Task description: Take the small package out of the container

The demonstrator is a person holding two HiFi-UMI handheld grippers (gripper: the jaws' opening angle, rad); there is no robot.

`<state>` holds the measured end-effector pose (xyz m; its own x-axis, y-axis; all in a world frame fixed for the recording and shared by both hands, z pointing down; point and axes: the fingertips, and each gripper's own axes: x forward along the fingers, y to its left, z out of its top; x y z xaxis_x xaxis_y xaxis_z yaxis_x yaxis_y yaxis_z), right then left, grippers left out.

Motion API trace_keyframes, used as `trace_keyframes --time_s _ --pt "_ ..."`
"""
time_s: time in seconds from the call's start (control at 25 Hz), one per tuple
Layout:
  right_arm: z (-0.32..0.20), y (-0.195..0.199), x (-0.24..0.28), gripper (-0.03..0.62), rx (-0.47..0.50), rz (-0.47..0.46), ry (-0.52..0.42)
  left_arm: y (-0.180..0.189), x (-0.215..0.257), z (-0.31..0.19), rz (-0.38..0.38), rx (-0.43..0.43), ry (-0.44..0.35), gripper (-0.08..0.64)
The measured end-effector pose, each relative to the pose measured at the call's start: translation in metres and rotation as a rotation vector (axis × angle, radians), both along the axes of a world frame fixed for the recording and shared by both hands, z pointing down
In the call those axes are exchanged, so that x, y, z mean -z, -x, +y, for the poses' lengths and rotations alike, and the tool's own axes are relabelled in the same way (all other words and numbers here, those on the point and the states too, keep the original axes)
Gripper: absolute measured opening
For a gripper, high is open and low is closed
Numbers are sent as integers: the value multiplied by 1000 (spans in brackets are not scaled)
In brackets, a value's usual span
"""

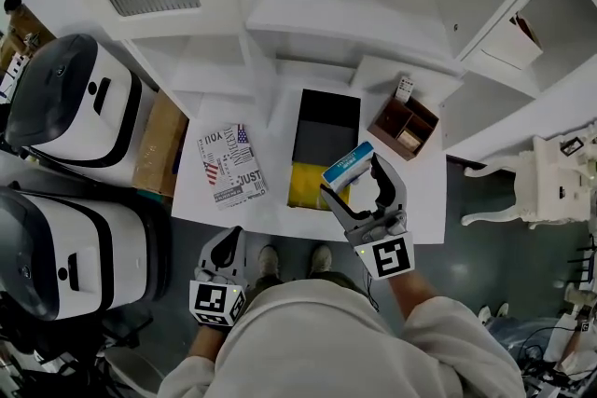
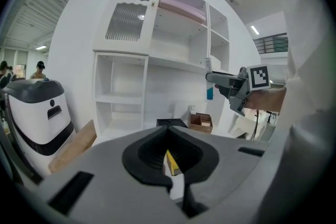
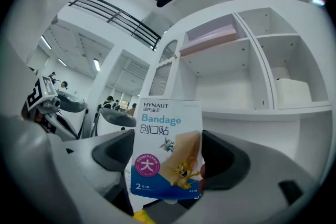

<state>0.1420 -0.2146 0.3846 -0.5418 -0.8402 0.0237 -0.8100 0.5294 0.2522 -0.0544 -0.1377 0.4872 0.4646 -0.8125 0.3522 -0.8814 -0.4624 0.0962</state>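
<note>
My right gripper [image 1: 349, 179] is shut on a small white and blue bandage package [image 1: 347, 166], lifted above the near end of a long black container [image 1: 326, 128] on the white table. The right gripper view shows the package [image 3: 167, 148] upright between the jaws, its printed front facing the camera. A yellow item [image 1: 304, 186] lies in the container's near end. My left gripper [image 1: 228, 249] hangs low at the table's front edge, its jaws closed together with nothing between them. From the left gripper view the right gripper [image 2: 227, 83] is up at the right with the package [image 2: 210, 93].
A newspaper-print pouch [image 1: 230, 165] lies left of the container. A brown wooden organiser [image 1: 403, 128] stands to its right. White shelving [image 1: 354, 5] rises behind the table. Two white and black machines [image 1: 73, 102] and a cardboard piece [image 1: 159, 144] stand at the left.
</note>
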Motion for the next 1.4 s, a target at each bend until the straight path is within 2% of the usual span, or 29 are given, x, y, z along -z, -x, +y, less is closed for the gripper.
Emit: trace_keyframes --time_s 0.24,0.44,1.4 --pt "8 -1 23 424 13 -19 -91 0 4 0 -9 -2 -11 8" --pt "15 -2 36 424 17 -37 -126 1 7 1 -12 2 -22 8" --pt "24 -14 40 420 -2 -46 -134 -6 11 7 -20 3 -34 8"
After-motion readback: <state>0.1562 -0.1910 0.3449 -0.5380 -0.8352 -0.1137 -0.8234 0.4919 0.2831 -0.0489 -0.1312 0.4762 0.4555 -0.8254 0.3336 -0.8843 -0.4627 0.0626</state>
